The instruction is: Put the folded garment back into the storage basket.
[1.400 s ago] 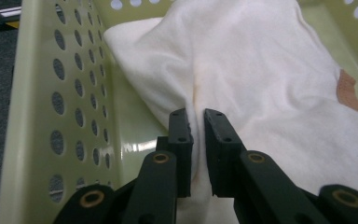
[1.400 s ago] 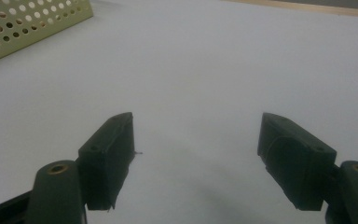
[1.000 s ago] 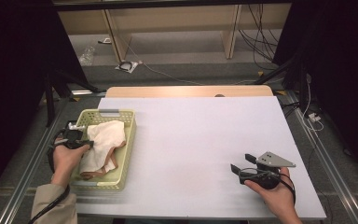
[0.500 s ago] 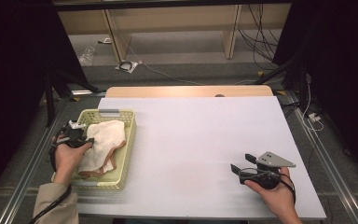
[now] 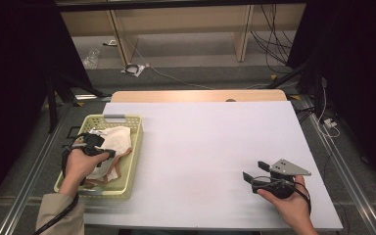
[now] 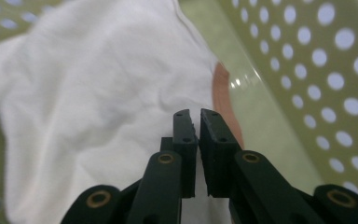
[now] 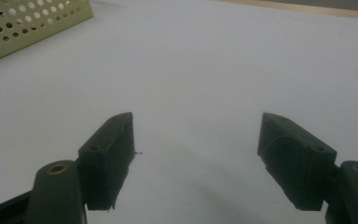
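At nine o'clock on the table [image 5: 200, 147], the left gripper [image 6: 195, 116], jaws just closed together with nothing visibly between them, hovers over white cloth [image 6: 88, 93] in the green basket [image 5: 127, 181]. At four o'clock, the right gripper [image 7: 196, 140] gapes wide, empty.

There is one basket [image 5: 131, 147] – it is yellow-green with lots of little round holes. Inside it are two cloths – one white cloth [image 5: 115, 139] and one brownish-pink cloth [image 5: 113, 171] under it. There is one white table [image 5: 205, 147]. There are two grippers, a left gripper [image 5: 108, 153] and a right gripper [image 5: 253, 171].
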Demonstrator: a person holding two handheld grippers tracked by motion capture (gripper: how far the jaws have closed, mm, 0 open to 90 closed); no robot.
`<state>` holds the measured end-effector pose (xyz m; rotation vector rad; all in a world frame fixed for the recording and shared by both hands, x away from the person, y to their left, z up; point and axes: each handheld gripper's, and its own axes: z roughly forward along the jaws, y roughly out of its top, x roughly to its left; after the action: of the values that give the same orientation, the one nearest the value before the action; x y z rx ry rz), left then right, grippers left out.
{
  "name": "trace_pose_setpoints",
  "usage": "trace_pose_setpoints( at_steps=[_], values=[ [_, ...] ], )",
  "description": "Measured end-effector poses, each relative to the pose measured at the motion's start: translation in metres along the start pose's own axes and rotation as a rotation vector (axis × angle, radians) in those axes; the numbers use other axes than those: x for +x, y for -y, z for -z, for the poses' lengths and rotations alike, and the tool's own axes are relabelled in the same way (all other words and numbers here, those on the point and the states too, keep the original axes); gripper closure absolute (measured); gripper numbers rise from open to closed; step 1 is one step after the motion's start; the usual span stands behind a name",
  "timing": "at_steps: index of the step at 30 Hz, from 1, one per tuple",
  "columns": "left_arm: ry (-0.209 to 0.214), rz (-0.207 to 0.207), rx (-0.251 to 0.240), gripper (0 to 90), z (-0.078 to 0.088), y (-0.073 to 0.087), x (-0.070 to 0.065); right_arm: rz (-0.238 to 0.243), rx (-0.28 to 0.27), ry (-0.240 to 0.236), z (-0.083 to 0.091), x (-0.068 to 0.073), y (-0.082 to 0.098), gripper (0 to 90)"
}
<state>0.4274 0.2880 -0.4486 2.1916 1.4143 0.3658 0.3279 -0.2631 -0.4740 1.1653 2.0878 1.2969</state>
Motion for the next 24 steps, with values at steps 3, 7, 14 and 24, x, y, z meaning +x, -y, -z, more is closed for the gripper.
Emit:
trace_pose_setpoints(
  at_steps=[3,7,14,24],
  values=[
    [-0.003,-0.004,0.046,85.3,-0.006,0.003,0.000,-0.001,-0.001,-0.001,0.000,0.000,0.000,28.0],
    [-0.009,-0.008,0.080,85.1,-0.012,0.006,0.001,0.001,0.000,-0.001,-0.001,0.000,0.000,28.0],
    [-0.017,-0.009,0.102,86.4,-0.016,0.009,0.003,-0.001,0.001,0.000,0.000,0.000,0.000,28.0],
    [-0.022,-0.008,0.106,87.1,-0.016,0.011,0.008,0.000,0.001,0.000,0.000,0.000,0.000,28.0]
  ],
)
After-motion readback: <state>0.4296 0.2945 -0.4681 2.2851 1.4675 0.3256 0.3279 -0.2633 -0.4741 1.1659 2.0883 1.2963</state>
